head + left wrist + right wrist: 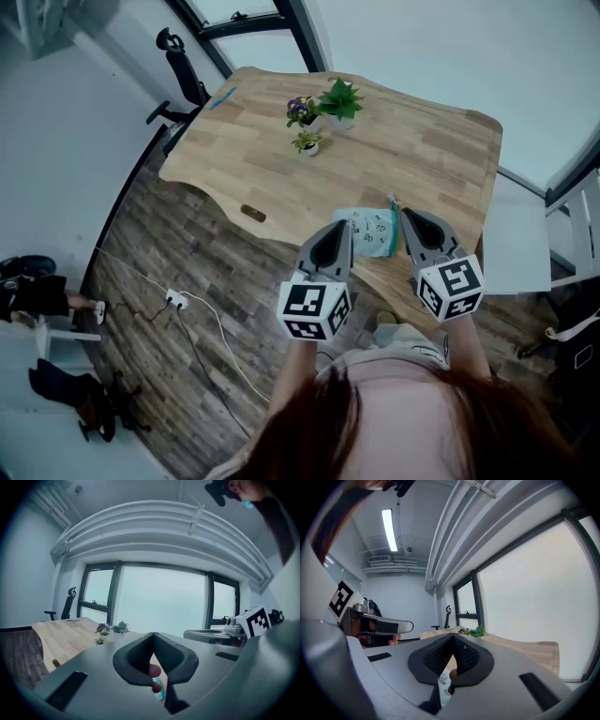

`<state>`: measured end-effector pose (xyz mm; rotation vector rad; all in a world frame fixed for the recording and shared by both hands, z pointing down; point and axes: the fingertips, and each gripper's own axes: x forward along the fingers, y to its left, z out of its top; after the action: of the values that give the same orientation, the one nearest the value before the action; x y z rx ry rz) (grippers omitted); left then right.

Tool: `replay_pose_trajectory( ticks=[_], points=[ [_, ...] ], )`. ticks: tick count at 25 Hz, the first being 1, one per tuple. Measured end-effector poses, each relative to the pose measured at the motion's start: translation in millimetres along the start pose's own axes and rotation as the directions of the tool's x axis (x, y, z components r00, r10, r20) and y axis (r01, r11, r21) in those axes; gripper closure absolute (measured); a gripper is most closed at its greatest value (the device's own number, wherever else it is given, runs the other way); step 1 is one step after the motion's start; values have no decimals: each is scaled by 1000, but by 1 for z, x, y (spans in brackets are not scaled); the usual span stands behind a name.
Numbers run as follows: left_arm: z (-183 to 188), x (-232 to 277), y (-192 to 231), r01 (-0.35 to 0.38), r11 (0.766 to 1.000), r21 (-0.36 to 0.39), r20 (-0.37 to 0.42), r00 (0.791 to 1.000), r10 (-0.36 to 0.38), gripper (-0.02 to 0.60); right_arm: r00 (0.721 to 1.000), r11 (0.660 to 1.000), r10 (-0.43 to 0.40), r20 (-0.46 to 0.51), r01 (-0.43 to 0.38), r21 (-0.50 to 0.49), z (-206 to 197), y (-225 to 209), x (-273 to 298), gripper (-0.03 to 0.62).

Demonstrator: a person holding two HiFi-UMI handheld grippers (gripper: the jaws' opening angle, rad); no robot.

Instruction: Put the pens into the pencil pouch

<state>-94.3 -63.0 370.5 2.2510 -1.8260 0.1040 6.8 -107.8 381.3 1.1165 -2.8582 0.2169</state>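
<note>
The pencil pouch [368, 232], pale teal with small prints, lies at the near edge of the wooden table [412, 150]. A teal strip [395, 225] runs along its right side; I cannot tell whether it is a pen or the pouch's edge. My left gripper [343, 225] hovers over the pouch's left side, jaws shut with nothing between the tips [153, 633]. My right gripper [405, 214] hangs over the pouch's right side, tips [453, 635] also meeting. The printed pouch [444, 685] shows under the right jaws. A pink rounded end [154, 670] shows under the left jaws.
Three small potted plants [339, 101] stand at the table's far middle. A blue pen-like thing [222, 97] lies at the far left corner, a small brown object [253, 213] near the left front edge. An office chair [183, 66], a floor power strip [174, 300], a white side surface [516, 234].
</note>
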Motion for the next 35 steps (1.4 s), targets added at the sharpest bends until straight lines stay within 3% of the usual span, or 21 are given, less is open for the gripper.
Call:
replay_pose_trajectory(
  ticks=[14, 35],
  points=[
    [3, -78, -17, 14, 999, 35, 44, 999, -15, 580, 998, 998, -29, 60, 33, -61, 25, 53, -68, 594],
    [3, -163, -54, -5, 999, 55, 92, 996, 0, 580, 994, 993, -49, 100, 59, -103, 31, 100, -147, 594]
  ],
)
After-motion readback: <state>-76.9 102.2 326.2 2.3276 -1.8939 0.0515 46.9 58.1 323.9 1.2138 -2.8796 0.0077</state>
